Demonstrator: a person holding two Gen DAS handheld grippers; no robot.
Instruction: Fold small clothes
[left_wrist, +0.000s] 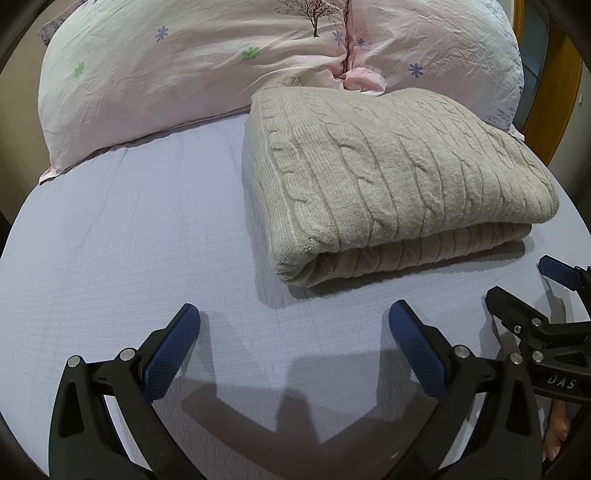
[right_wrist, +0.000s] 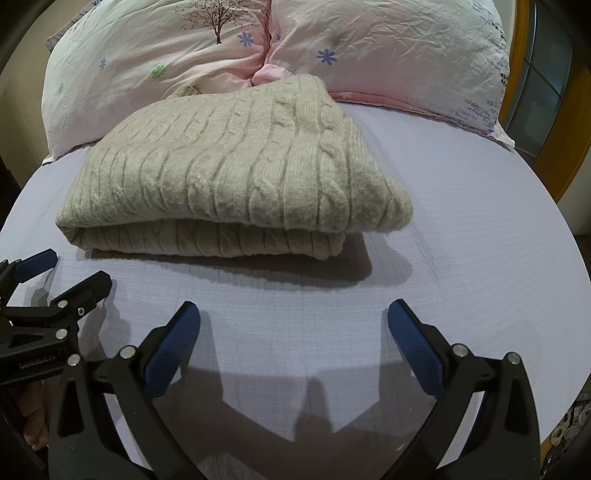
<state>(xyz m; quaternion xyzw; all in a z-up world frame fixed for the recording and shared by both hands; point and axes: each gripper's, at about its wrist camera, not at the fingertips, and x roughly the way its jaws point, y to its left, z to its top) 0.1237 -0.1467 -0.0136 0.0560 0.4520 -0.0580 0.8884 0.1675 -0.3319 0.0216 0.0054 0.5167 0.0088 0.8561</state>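
Note:
A beige cable-knit sweater (left_wrist: 388, 184) lies folded into a thick rectangle on the pale lilac bed sheet (left_wrist: 129, 240); it also shows in the right wrist view (right_wrist: 236, 173). My left gripper (left_wrist: 294, 317) is open and empty, hovering over the sheet just in front of the sweater's near left corner. My right gripper (right_wrist: 294, 317) is open and empty, in front of the sweater's near edge. The right gripper shows at the right edge of the left wrist view (left_wrist: 524, 284), and the left gripper at the left edge of the right wrist view (right_wrist: 70, 269).
Two pink floral pillows (left_wrist: 184, 66) (right_wrist: 388, 55) lie behind the sweater at the head of the bed. A wooden frame with glass (right_wrist: 543, 74) stands at the far right. Bare sheet (right_wrist: 480, 240) lies right of the sweater.

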